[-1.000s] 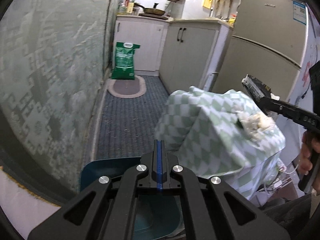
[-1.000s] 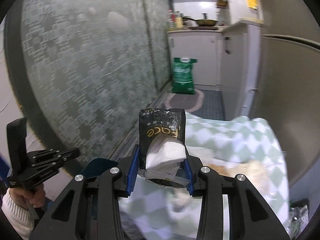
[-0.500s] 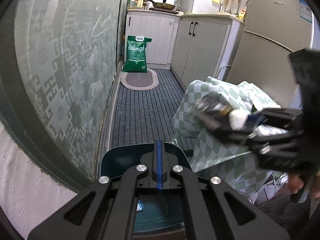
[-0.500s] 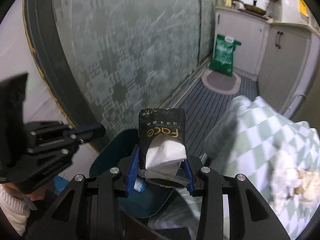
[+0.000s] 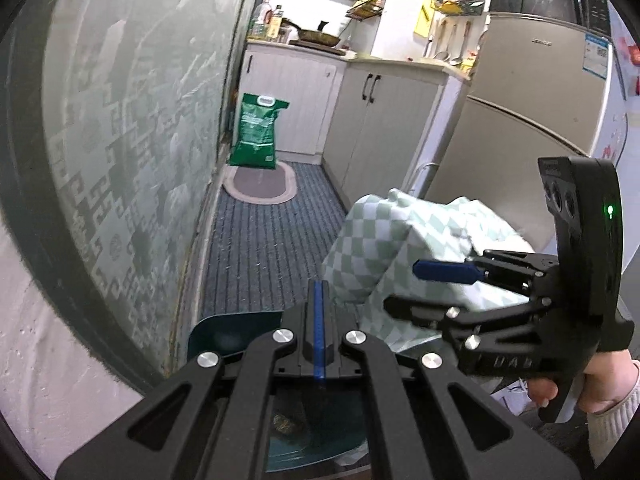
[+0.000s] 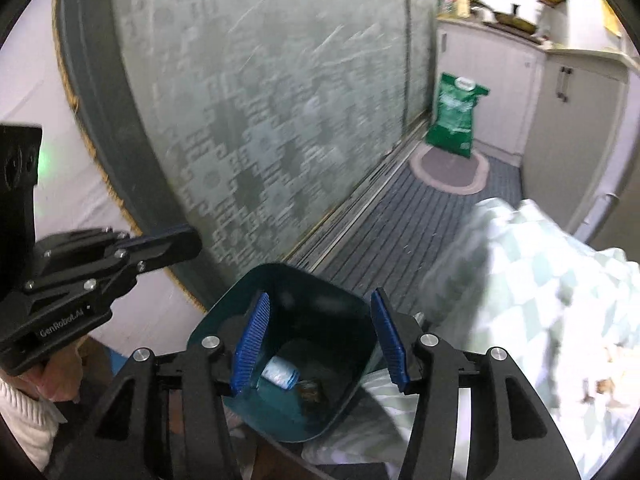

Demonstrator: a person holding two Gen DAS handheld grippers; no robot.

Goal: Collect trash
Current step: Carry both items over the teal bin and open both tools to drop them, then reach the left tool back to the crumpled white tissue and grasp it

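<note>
A dark teal trash bin (image 6: 352, 312) stands on the floor beside the table, with trash (image 6: 280, 374) lying at its bottom. My right gripper (image 6: 320, 340) is open and empty right above the bin's mouth. It shows in the left wrist view (image 5: 412, 286) with its fingers spread. My left gripper (image 5: 318, 308) is shut and empty above the bin (image 5: 224, 332). It also shows at the left of the right wrist view (image 6: 188, 242). The table with a green-and-white checked cloth (image 5: 380, 248) is to the right.
A patterned glass door (image 5: 132, 140) runs along the left. A green bag (image 5: 256, 132) and an oval mat (image 5: 260, 182) sit at the far end of the striped floor (image 5: 264, 240). Cabinets (image 5: 380, 128) and a fridge (image 5: 532, 120) stand on the right.
My right gripper carried the black tissue packet from over the table to the bin, opened and let it go. The packet is no longer between its fingers.
</note>
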